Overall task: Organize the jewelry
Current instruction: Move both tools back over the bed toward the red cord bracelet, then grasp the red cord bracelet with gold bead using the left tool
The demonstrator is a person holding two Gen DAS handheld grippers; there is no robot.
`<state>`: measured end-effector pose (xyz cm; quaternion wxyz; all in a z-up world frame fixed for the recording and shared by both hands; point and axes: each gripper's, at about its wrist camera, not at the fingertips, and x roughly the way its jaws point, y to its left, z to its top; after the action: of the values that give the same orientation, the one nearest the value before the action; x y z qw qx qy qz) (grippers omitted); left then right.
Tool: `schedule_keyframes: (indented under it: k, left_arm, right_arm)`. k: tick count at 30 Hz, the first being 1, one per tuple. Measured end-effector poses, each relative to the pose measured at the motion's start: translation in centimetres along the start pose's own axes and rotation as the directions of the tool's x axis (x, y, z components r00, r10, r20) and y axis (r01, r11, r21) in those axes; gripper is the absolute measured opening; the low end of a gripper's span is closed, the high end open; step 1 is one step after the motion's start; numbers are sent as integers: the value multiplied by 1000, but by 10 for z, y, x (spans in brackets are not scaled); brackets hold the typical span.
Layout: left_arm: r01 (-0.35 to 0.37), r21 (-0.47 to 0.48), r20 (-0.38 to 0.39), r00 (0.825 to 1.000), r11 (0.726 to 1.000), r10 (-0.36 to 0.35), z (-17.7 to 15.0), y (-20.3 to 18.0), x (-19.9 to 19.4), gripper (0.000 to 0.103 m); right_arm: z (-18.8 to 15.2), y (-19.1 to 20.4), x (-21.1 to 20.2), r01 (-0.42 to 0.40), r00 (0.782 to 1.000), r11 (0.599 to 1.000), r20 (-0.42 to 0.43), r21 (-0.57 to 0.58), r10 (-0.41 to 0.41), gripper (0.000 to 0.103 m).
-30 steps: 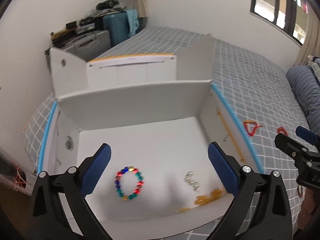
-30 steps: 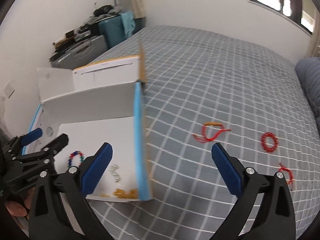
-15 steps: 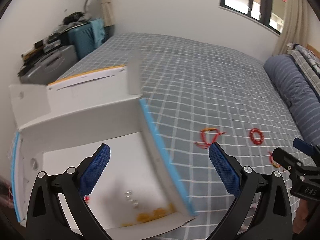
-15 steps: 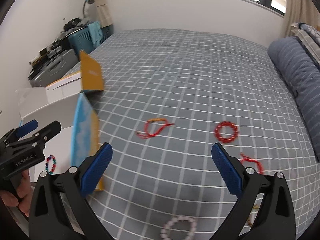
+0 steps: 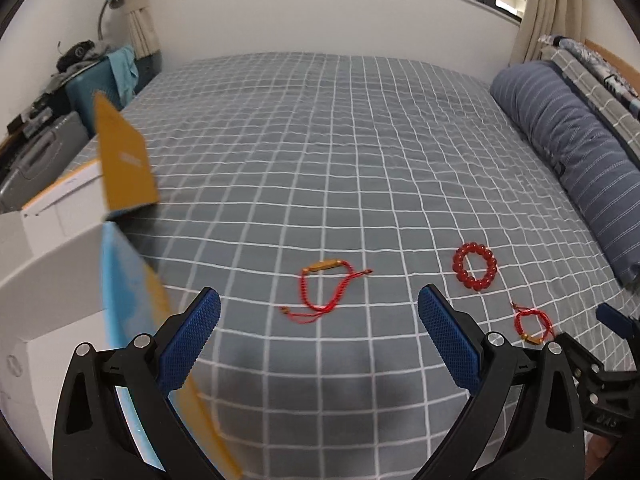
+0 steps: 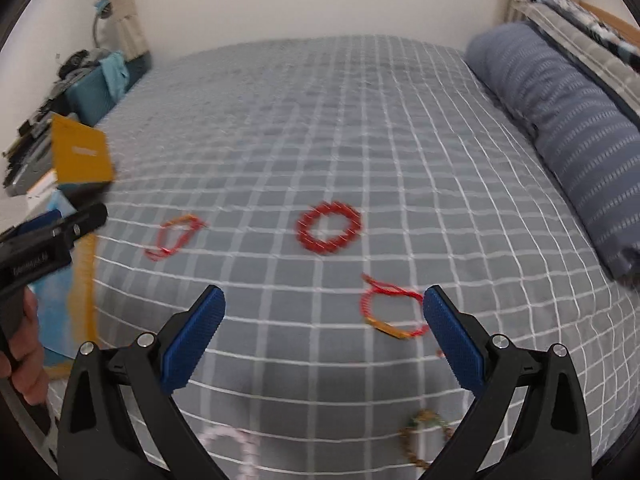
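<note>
Both grippers, left (image 5: 318,336) and right (image 6: 324,334), over bed (image 5: 340,128), jaws spread, empty. Cord bracelet (image 5: 324,290) ahead of left; bead bracelet (image 6: 329,227) and second cord bracelet (image 6: 392,312) ahead of right. Box (image 5: 52,240) at left edge. Best pinched low across cord. Ample open bedding around.

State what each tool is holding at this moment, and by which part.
Nothing is held. The left tool and the right tool are both open and empty; the red cord bracelet and the red bead bracelet lie loose on the bed.
</note>
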<state>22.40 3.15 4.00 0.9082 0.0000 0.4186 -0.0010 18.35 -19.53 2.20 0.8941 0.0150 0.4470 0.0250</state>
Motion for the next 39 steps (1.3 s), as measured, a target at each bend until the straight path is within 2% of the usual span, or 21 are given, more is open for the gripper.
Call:
schedule_keyframes:
  k: [4, 13, 22, 28, 30, 33, 35, 36, 39]
  left_arm:
    - [10, 10, -26, 1000, 1000, -9, -4, -8, 29, 97]
    - [7, -43, -83, 996, 999, -11, -8, 5, 93, 97]
    - [-10, -26, -142, 990, 1000, 6, -18, 5, 133, 97]
    - [-3, -28, -144, 990, 1000, -1, -21, 4, 140, 96]
    - [4, -27, -145, 989, 1000, -7, -21, 5, 140, 90]
    - [13, -26, -150, 989, 1000, -17, -20, 5, 139, 72]
    - [26, -20, -154, 988, 999, -29, -19, 3, 138, 53]
    - [26, -18, -157, 987, 999, -29, -18, 2, 138, 49]
    - [37, -14, -163, 986, 999, -39, -17, 1, 137, 27]
  right_arm:
    - [-11, -16, 13, 27, 999, 999, -17, -16, -28, 95]
    - [-29, -33, 48, 19, 998, 999, -66, -47, -22, 95]
    - [-33, -30, 73, 29, 994, 997, -101, -76, -37, 79]
    - [-35, -33, 85, 41, 990, 996, -135, -73, -50, 63]
    - [-35, -33, 86, 46, 989, 996, -137, -74, -56, 54]
    - [-34, -33, 88, 29, 988, 996, -152, -79, -41, 40]
    - [-34, -31, 89, 28, 987, 996, -155, -79, -40, 35]
    - [-35, -30, 89, 28, 987, 996, -156, -82, -41, 32]
    - [-35, -27, 88, 29, 987, 995, -152, -99, -44, 23]
